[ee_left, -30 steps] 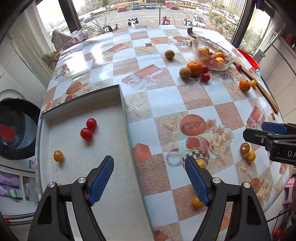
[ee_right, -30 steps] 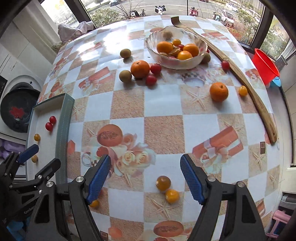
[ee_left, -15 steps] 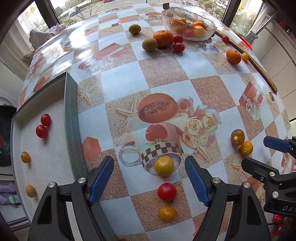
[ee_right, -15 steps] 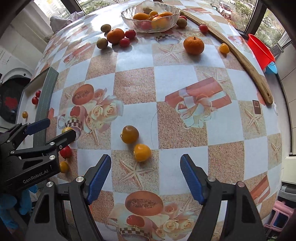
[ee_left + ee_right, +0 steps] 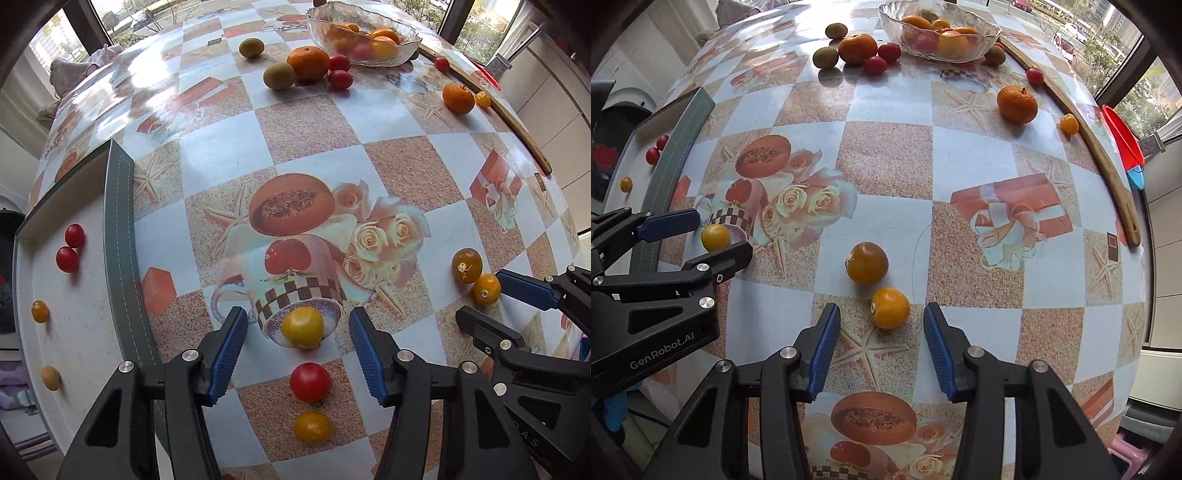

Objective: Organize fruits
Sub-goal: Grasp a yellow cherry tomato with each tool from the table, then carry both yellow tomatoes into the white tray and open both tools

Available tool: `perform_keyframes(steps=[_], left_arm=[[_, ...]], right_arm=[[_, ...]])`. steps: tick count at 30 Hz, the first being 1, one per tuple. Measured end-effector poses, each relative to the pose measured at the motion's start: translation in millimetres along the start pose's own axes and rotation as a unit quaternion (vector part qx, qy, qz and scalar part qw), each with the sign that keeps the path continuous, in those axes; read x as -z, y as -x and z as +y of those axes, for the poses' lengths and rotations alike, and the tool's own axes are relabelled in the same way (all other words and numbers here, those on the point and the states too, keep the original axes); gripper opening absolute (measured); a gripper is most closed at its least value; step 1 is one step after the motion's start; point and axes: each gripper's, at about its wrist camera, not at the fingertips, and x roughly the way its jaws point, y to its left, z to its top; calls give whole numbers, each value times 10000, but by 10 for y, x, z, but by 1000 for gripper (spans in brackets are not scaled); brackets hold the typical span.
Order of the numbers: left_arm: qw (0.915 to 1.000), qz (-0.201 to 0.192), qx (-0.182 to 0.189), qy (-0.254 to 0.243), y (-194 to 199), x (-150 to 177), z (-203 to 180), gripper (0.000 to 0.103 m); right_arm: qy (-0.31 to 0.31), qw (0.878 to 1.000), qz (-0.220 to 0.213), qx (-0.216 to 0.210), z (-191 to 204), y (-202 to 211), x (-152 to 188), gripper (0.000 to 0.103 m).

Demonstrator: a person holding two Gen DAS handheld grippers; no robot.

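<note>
Yellow round cherry tomato (image 5: 302, 326) sits on the desk between the left gripper (image 5: 298, 345)'s closing, not-yet-touching fingers; the right gripper (image 5: 881, 341) likewise brackets an orange tomato (image 5: 889, 307). Either smooth fruit could roll away if pinched off-centre.

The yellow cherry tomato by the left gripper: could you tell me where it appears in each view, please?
Left wrist: yellow cherry tomato low centre, between the blue pads, untouched.
Right wrist: far left, between the left gripper's fingers.
Shared landmark: the printed checkered cup beside it.
</note>
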Motion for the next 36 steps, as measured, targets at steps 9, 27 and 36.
perform_keyframes(steps=[9, 27, 36], left_arm=[[9966, -235, 577, 541, 130, 20, 150, 23], [9893, -820, 658, 1009, 665, 138, 656, 23], [9829, -939, 468, 1513, 798, 381, 1075, 23]], right_arm=[[-262, 9983, -98, -511, -85, 80, -10, 21], [-570, 9928, -317, -1006, -130, 417, -265, 21], [-119, 9919, -396, -1200, 318, 496, -439, 21]])
